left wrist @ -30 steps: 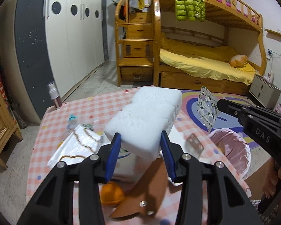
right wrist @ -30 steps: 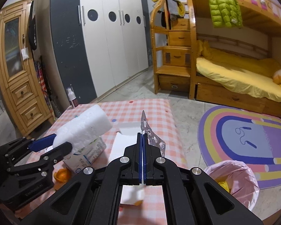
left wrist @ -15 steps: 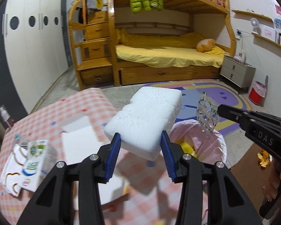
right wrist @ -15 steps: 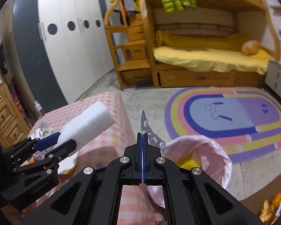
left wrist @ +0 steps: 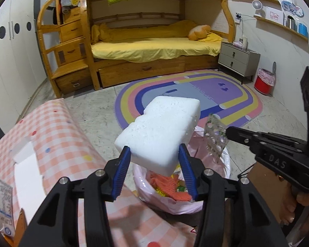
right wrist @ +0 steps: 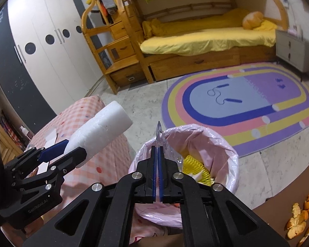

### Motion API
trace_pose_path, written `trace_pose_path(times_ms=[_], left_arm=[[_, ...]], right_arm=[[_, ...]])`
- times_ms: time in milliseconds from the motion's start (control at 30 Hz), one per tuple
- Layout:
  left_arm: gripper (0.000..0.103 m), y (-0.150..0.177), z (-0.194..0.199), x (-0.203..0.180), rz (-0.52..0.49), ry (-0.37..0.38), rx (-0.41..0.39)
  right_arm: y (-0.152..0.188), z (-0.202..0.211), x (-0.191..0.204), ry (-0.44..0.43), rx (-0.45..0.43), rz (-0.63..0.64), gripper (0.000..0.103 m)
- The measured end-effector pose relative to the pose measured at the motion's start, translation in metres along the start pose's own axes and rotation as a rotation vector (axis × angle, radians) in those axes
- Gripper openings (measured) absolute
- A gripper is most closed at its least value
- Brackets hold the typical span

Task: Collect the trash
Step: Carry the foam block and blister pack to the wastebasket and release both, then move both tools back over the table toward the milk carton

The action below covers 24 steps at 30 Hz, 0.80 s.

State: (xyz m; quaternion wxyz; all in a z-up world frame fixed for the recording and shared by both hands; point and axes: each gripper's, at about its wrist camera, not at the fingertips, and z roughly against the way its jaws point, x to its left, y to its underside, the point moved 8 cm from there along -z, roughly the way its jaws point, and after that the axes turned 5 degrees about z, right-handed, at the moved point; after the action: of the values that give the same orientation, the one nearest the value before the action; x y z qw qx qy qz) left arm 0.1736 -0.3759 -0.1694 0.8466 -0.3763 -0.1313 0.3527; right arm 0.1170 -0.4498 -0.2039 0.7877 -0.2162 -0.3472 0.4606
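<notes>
My left gripper (left wrist: 155, 160) is shut on a white foam block (left wrist: 160, 133) and holds it above the pink-lined trash bin (left wrist: 224, 164). The block also shows in the right wrist view (right wrist: 101, 132), at the bin's left side. My right gripper (right wrist: 158, 150) is shut on an empty clear blister pack (right wrist: 164, 146) and holds it over the bin's near rim (right wrist: 234, 160). The pack also shows in the left wrist view (left wrist: 215, 136), held by the right gripper (left wrist: 228, 132). The bin holds yellow and orange scraps (right wrist: 193, 165).
The table with the pink checked cloth (left wrist: 57, 135) lies left of the bin, with white paper (left wrist: 26, 173) and a small carton (left wrist: 1, 197) on it. Orange peels (right wrist: 300, 216) lie on cardboard at the right. A striped rug (right wrist: 247, 103), bunk bed and red bin (left wrist: 264, 81) stand beyond.
Both grippers have swung right, away from the table, with their loads. The bin has come from the right side to directly under the foam block and the blister pack.
</notes>
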Motion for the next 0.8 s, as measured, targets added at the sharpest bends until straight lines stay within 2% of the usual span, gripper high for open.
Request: trace_pose_path(times_ms=[67,133,267,400,600,667,800], left_arm=[[0.052,0.002,-0.004,0.0,0.0,0.006,0.011],[0.054,0.003,-0.004,0.002,0.005,0.003,0.015],[0.055,0.002,0.006,0.013,0.042,-0.005,0.006],[0.055,-0.001,0.027,0.031,0.059,-0.049,-0.029],[0.056,-0.006,0.07,0.073,0.126,-0.121,-0.075],[0.06,-0.006,0.087,0.089,0.15,-0.15,-0.098],[0.063,-0.003,0.121,0.129,0.199,-0.213,-0.137]], right_arm=[[0.003,-0.007,-0.009,0.009,0.016,-0.021,0.013],[0.007,-0.008,-0.016,0.022,0.024,-0.04,0.017],[0.007,-0.003,-0.018,0.039,0.016,-0.057,0.017],[-0.001,0.011,-0.004,0.04,-0.006,-0.034,0.017],[-0.018,0.031,0.047,0.042,-0.033,0.073,0.02],[-0.023,0.037,0.07,0.034,-0.044,0.115,0.03],[-0.032,0.044,0.132,-0.011,-0.064,0.212,0.04]])
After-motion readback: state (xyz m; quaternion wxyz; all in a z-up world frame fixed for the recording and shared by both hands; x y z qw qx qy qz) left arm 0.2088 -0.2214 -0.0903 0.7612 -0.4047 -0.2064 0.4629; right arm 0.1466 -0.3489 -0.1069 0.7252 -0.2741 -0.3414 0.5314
